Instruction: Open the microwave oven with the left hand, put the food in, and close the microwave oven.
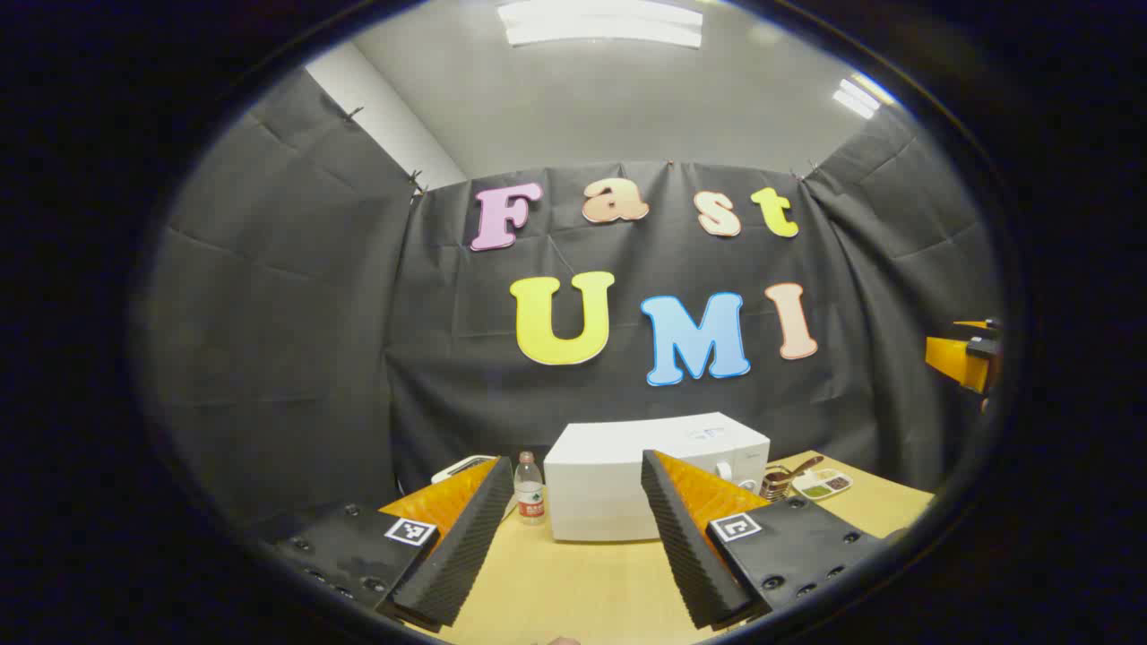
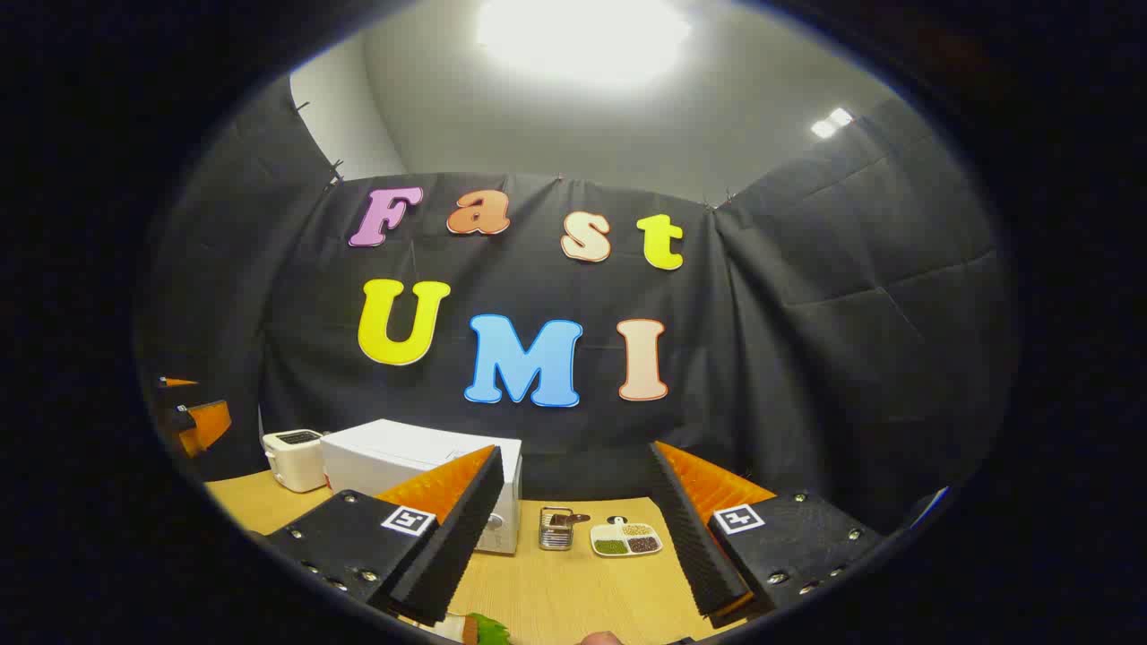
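Two grippers, both with fingers spread wide and nothing between them. In the left gripper view the left gripper point(image 1: 569, 537) sits at the bottom of the frame above the wooden table point(image 1: 582, 582). The white microwave oven point(image 1: 654, 475) stands lower centre, door closed, its right front partly hidden behind the right finger. A water bottle point(image 1: 530, 488) stands just left of it (label too small to make out). The toaster point(image 1: 466, 466) is mostly covered by the left finger. Right of the oven are a wire basket point(image 1: 776, 484) and a divided tray of food point(image 1: 824, 485), contents hard to tell.

In the right gripper view the right gripper point(image 2: 573, 537) is released too. The oven point(image 2: 403, 457) is lower left, its front corner behind the left finger; the toaster point(image 2: 294, 457) is just beside it. Basket point(image 2: 556, 530) and tray point(image 2: 625, 539) lie lower centre between the fingers. A green item at the bottom edge is cut off. The other gripper appears at each frame's margin, cropped.
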`<state>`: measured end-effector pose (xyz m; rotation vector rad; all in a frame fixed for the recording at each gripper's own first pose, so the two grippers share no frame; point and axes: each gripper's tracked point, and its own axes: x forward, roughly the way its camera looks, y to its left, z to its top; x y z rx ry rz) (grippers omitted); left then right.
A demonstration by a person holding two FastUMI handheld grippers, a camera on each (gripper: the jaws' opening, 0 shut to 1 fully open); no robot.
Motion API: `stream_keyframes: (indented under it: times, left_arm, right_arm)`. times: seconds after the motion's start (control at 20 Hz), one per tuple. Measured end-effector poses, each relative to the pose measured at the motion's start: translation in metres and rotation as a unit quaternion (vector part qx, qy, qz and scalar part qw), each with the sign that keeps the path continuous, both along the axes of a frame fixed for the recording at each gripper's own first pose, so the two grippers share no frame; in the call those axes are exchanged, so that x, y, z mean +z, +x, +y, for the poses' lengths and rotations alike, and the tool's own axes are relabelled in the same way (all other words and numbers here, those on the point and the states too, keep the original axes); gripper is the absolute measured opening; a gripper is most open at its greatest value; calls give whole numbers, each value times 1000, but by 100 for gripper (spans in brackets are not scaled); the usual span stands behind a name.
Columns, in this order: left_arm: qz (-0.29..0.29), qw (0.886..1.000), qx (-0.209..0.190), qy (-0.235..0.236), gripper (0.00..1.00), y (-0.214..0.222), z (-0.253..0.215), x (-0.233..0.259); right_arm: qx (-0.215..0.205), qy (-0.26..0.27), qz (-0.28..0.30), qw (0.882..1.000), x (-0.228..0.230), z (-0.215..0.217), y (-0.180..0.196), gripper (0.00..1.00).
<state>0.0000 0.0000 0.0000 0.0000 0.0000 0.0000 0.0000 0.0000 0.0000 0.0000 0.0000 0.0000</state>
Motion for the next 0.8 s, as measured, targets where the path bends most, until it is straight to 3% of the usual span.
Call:
stream_keyframes:
  times: [0.8]
  left_arm:
    - [-16, 1000, -5, 16, 95, -4, -40, 18]
  right_arm:
    - [15, 20, 8, 1000, -8, -23, 8, 97]
